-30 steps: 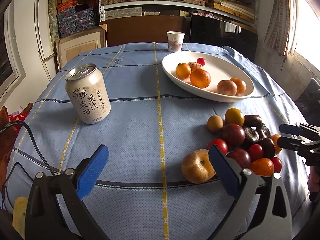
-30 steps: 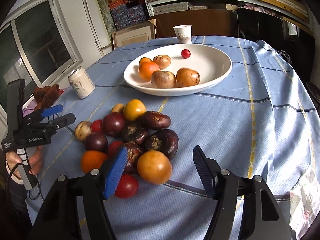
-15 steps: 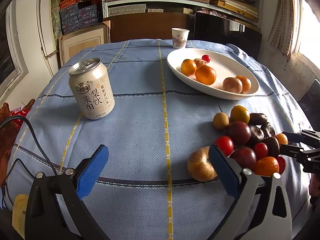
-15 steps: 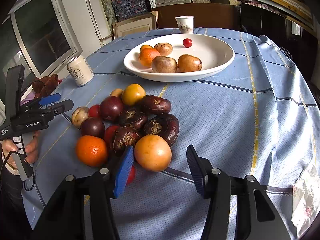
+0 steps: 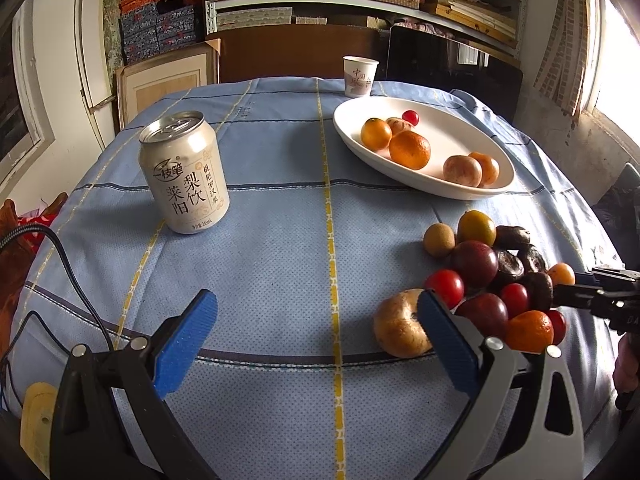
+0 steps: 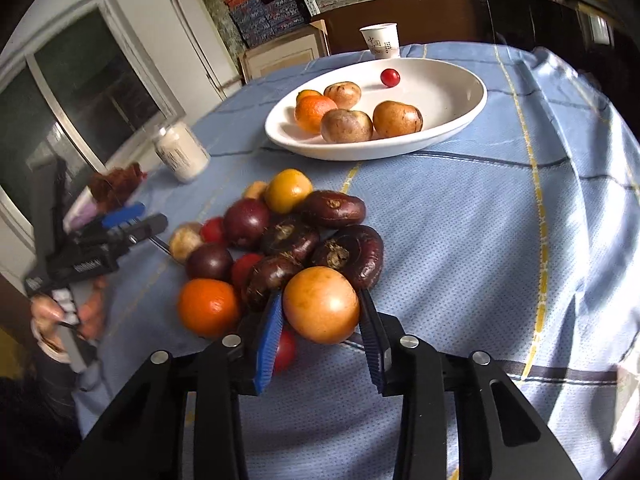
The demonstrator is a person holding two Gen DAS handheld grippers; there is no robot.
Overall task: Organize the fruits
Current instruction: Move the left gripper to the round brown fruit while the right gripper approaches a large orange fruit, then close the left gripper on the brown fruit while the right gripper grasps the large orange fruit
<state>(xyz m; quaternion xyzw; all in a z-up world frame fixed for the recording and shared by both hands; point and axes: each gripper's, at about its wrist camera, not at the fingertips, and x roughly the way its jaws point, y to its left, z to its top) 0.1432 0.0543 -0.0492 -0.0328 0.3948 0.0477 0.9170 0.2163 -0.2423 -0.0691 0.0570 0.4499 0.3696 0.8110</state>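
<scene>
One fruit [image 6: 321, 305] now between right hand-held gripper [image 6: 322, 334] pads, jaws closing from wide onto it, at near edge of pile [image 6: 280, 240] on bench [image 6: 480, 240]. Pick begun; plate [image 6: 460, 120] next. Left hand-held gripper [image 5: 316, 344] wide, empty, unmoved.

left gripper [image 5: 316, 336]: jaws wide apart, nothing between, tilted down | right gripper [image 6: 320, 316]: tilted down, jaws closing, both pads [image 6: 270, 332] against a round orange-yellow fruit [image 6: 320, 310] | left hand [image 6: 60, 312]: around its gripper handle
</scene>
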